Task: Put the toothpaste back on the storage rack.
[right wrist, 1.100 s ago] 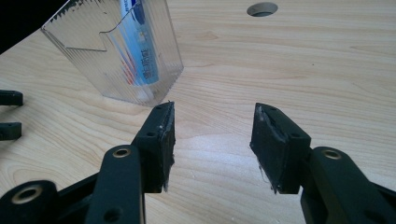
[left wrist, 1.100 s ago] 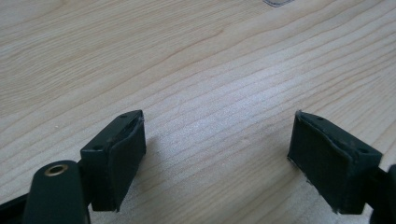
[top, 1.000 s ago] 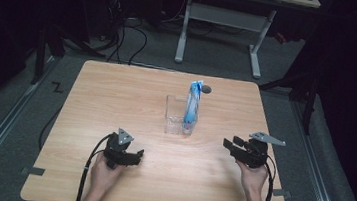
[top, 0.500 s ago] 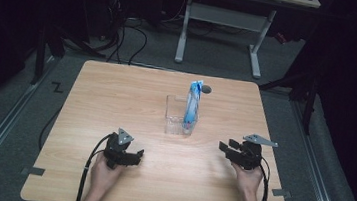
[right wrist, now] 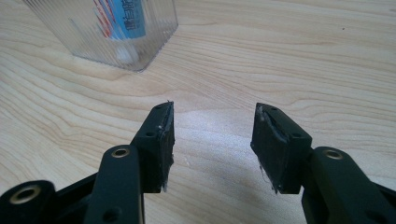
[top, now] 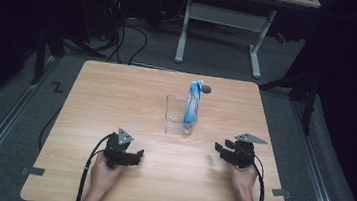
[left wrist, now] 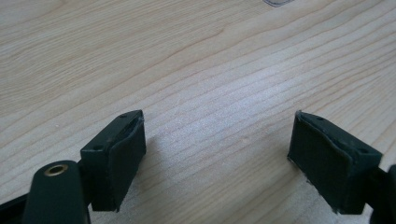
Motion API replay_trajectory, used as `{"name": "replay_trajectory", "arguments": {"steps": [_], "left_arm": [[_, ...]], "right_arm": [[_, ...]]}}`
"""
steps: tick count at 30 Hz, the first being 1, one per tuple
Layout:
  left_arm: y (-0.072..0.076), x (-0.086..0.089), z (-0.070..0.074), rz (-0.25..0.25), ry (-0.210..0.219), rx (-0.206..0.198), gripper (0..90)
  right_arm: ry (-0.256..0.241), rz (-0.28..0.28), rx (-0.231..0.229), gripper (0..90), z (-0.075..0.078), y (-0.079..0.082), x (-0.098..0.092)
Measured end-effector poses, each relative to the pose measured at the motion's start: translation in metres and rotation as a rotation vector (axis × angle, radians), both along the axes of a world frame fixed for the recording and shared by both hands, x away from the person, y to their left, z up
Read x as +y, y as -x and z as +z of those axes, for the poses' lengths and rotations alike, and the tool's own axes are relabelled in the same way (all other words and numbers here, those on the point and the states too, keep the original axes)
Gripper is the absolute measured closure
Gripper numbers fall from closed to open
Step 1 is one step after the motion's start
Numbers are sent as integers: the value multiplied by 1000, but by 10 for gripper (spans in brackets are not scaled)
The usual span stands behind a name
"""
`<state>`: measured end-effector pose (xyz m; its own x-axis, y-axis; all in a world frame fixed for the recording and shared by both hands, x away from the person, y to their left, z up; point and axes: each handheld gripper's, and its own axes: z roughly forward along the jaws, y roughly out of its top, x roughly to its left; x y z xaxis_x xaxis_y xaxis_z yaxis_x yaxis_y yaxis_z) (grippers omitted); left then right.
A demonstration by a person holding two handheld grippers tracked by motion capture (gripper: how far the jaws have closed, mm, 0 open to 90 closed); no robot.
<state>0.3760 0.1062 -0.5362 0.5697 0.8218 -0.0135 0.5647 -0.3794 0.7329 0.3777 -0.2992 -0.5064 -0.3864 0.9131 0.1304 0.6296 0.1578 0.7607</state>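
One blue and white tube point(top: 192, 104) stands upright in the right side of a clear plastic box point(top: 175, 115), its top rising well above the box rim. The box sits near the middle of the wooden table point(top: 117, 89), slightly toward the far side. A small dark disc point(top: 207, 89) lies on the table just beyond the tube. Near and to the right, the right gripper point(top: 221, 150) rests low over the table, its jaws partly spread with nothing between them, pointing left toward the box. Near and to the left, well apart from the box, the left gripper point(top: 133, 157) has its jaws spread wide over bare wood, holding nothing.
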Motion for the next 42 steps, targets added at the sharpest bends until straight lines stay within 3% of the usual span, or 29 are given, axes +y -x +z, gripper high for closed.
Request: {"name": "replay_trajectory", "arguments": {"steps": [19, 35, 42], "left_arm": [[0, 0, 0, 0, 0, 0, 189], [0, 0, 0, 0, 0, 0, 189], [0, 0, 0, 0, 0, 0, 189]], "right_arm": [[7, 11, 34, 491, -13, -9, 13], [54, -3, 43, 483, -21, -13, 16], [49, -3, 35, 466, -23, -13, 19]]}}
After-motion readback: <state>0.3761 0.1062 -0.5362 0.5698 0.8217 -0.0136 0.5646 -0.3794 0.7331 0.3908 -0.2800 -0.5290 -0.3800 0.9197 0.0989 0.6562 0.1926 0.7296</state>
